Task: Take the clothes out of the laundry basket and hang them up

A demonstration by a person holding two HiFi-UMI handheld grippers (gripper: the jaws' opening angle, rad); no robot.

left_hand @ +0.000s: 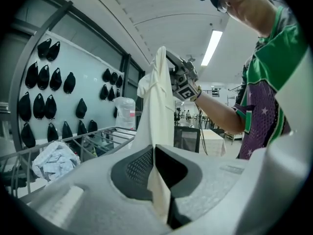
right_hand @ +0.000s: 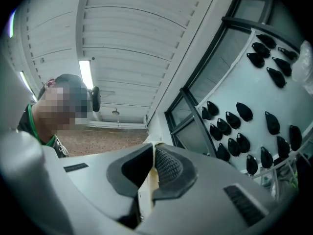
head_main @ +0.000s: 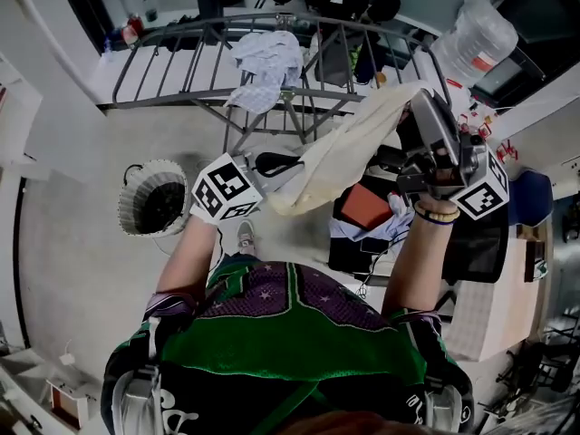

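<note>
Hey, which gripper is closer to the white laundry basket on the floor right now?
Left. The left gripper, shut on the cream garment, is held up just right of the laundry basket in the head view. The right gripper clamps the garment's other end, much farther right.

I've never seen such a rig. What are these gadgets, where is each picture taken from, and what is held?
No robot: a person holds a pincer tool in each hand. One camera sits on the person's head, looking down; the other two ride on the tools, looking along their jaws. The left gripper and right gripper are both shut on one cream cloth, stretched between them. Ahead stands a drying rack with a pale checked cloth on it; a laundry basket sits on the floor.
</note>
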